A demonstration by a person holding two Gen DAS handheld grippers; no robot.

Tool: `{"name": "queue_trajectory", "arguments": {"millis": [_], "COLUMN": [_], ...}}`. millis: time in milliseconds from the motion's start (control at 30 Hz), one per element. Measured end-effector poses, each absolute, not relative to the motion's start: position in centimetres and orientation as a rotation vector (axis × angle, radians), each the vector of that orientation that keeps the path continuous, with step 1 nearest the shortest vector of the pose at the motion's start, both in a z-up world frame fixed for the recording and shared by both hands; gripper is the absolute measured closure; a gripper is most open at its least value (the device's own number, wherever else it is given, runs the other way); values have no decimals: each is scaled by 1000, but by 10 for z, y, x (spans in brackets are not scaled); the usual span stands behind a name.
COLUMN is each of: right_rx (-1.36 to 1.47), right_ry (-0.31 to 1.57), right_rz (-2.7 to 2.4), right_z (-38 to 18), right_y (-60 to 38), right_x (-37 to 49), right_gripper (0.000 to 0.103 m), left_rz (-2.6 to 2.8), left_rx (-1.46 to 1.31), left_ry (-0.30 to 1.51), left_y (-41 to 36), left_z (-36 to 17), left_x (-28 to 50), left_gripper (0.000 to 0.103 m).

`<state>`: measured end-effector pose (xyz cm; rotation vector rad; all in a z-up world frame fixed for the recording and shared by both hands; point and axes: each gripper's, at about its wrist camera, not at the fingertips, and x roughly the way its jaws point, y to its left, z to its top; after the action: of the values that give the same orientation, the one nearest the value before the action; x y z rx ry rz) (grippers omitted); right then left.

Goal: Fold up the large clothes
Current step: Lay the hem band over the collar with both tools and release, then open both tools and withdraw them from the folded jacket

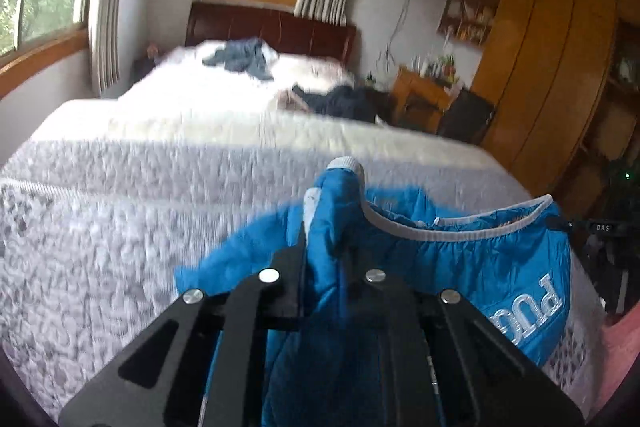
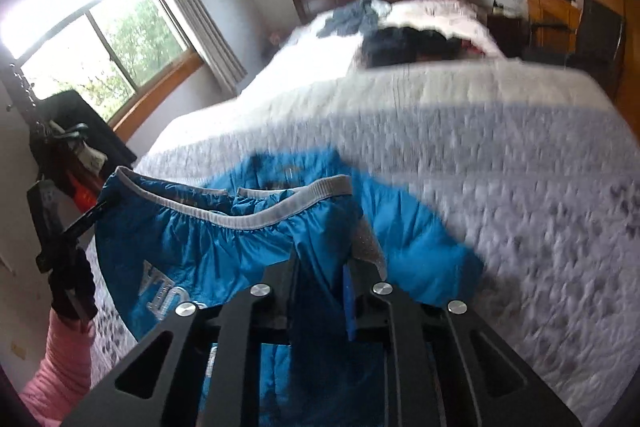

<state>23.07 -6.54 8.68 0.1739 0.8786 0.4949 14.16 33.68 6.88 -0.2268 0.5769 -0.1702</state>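
My left gripper [image 1: 324,259] and right gripper [image 2: 320,267] each have their jaws pinching the blue jacket [image 1: 480,267] above the bed [image 1: 160,187].

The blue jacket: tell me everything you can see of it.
The blue jacket is thin, shiny, crinkled fabric with a grey-white ribbed elastic band along one gathered edge and pale block lettering, only partly readable. It is held up over the near end of the bed, its lower part draping onto the quilt. The left gripper and right gripper are each shut on bunched folds of it, with the banded edge stretched between them.
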Motion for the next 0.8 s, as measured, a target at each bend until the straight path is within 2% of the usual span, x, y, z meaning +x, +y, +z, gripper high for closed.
{"name": "queue_trajectory", "arguments": {"millis": [133,267,533,667,800], "right_rx": [158,169,199,229,262], "right_ry": [857,912,1051,1104,1130], "right_rz": [435,365,274,265,262], "right_z": [115,108,37,0,-24], "right_y": [-58,-51,-46,-50,-55], "right_x": [260,301,359,369,373], "right_gripper": [87,87,86,85,79], "left_rz": [-130,-94,-16,-4,-10], "left_rx": [-229,-216,-217,-253,-299], "left_ry": [548,582,815,919,965], "left_y": [335,330,332,340,351], "left_z": [84,72,1,-27,-39], "left_x": [173,219,291,307,310], "left_gripper": [94,93,91,83,74]}}
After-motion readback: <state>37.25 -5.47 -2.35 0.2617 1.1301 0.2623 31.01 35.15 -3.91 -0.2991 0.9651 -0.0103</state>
